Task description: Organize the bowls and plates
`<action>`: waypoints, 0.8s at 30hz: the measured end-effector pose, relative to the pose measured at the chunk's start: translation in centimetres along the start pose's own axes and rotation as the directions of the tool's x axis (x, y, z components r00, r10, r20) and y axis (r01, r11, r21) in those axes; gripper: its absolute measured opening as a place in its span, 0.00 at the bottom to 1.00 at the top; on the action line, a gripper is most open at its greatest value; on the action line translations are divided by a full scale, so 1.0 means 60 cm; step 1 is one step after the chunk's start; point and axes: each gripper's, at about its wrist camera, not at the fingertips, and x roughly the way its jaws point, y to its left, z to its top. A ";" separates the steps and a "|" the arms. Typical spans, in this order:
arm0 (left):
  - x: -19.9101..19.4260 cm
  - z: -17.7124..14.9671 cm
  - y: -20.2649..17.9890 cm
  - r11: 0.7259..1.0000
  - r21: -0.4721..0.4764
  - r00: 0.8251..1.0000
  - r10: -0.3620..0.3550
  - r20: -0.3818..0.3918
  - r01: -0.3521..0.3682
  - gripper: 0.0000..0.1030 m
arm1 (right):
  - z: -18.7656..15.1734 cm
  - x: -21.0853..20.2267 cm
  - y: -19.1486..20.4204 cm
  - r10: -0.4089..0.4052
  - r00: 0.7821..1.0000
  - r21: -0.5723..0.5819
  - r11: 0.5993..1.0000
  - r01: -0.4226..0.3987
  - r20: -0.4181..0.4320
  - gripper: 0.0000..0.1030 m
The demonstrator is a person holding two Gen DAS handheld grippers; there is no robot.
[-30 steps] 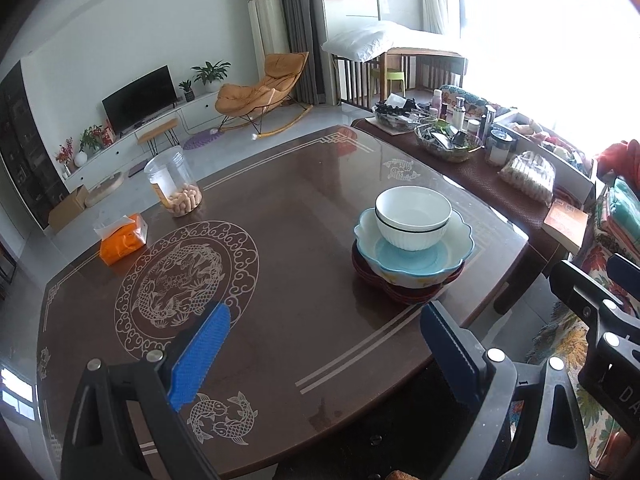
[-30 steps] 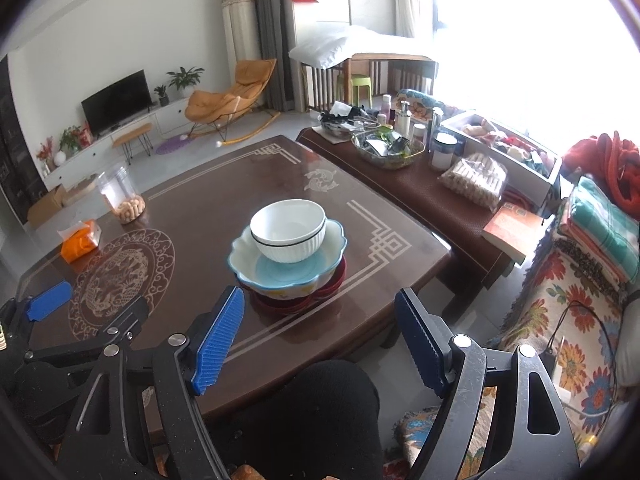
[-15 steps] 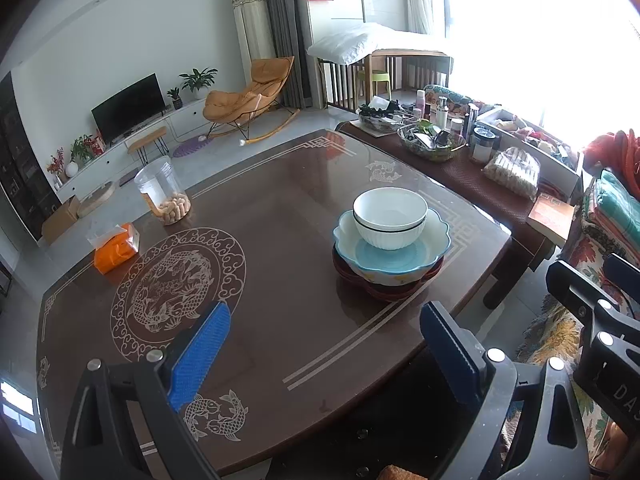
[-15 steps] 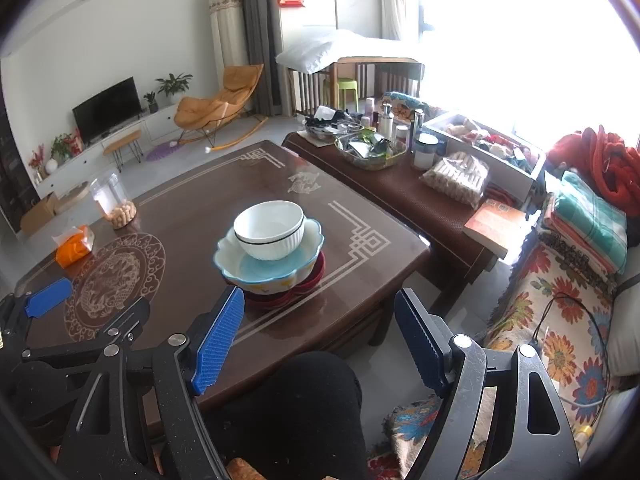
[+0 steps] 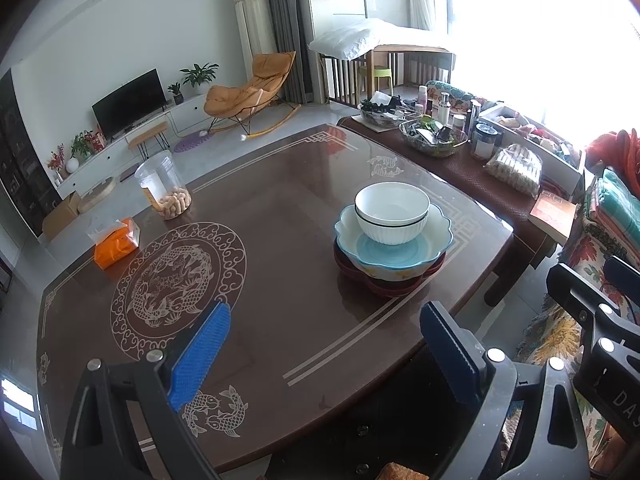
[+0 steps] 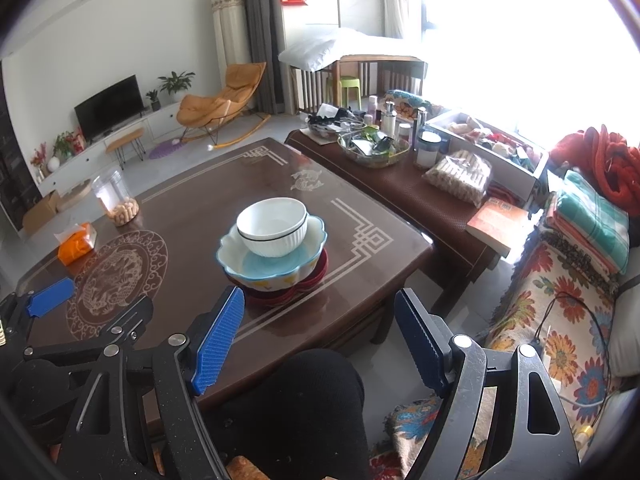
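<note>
A stack of dishes sits toward the three o'clock side of the dark glossy table (image 5: 280,216): a white ribbed bowl (image 5: 392,213) with a thin dark band under its rim nests in a scalloped, flower-edged bowl (image 5: 394,246) with a pale blue inside, and that rests on a dark red lobed dish (image 5: 384,284) on the tabletop. Largest at the bottom, smallest on top, the pile looks stable and, judging by the task, already tidied. The left gripper (image 5: 324,350) hangs over the near edge at six o'clock, its ridged blue pads spread wide and holding nothing; the right gripper (image 6: 320,338) is likewise spread and empty, off the table's near corner. At ten o'clock stand a clear plastic jar (image 5: 163,191) of snacks and an orange tissue pack (image 5: 116,238).
</note>
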 end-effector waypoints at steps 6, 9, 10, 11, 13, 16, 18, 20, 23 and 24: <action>0.000 0.000 0.001 1.000 0.001 1.000 0.001 0.000 -0.001 0.93 | -0.001 0.001 0.000 0.003 1.000 -0.002 1.000 -0.003 -0.005 0.78; 0.000 -0.001 0.002 1.000 0.001 1.000 0.002 0.000 -0.002 0.93 | -0.002 0.000 0.000 0.004 1.000 -0.003 1.000 -0.004 -0.004 0.78; 0.001 -0.001 0.004 1.000 -0.001 1.000 0.004 -0.001 -0.004 0.93 | -0.002 0.000 0.001 0.004 1.000 -0.005 1.000 -0.004 -0.004 0.78; 0.001 -0.001 0.007 1.000 -0.004 1.000 0.004 -0.002 -0.004 0.93 | -0.002 0.000 0.002 0.004 1.000 -0.009 1.000 -0.004 -0.005 0.78; 0.003 -0.003 0.013 1.000 -0.009 1.000 0.003 -0.007 -0.003 0.93 | -0.003 -0.001 0.004 0.004 1.000 -0.016 1.000 -0.004 -0.011 0.78; 0.005 -0.014 0.022 1.000 -0.007 1.000 0.004 -0.023 -0.005 0.93 | -0.007 -0.003 0.006 0.004 1.000 -0.030 1.000 -0.005 -0.018 0.78; 0.008 -0.023 0.028 1.000 -0.006 0.999 0.008 -0.038 -0.008 0.93 | -0.013 -0.006 0.008 0.008 1.000 -0.036 0.999 -0.009 -0.023 0.78; 0.011 -0.029 0.030 1.000 -0.008 0.999 0.007 -0.053 -0.007 0.93 | -0.019 -0.009 0.007 0.013 0.999 -0.037 0.999 -0.014 -0.029 0.78; 0.013 -0.035 0.031 1.000 -0.006 0.998 0.007 -0.067 -0.007 0.93 | -0.026 -0.011 0.007 0.016 0.999 -0.037 0.999 -0.018 -0.036 0.78; 0.012 -0.036 0.030 1.000 -0.003 0.998 0.010 -0.066 -0.010 0.93 | -0.028 -0.012 0.008 0.017 0.999 -0.037 0.999 -0.018 -0.037 0.78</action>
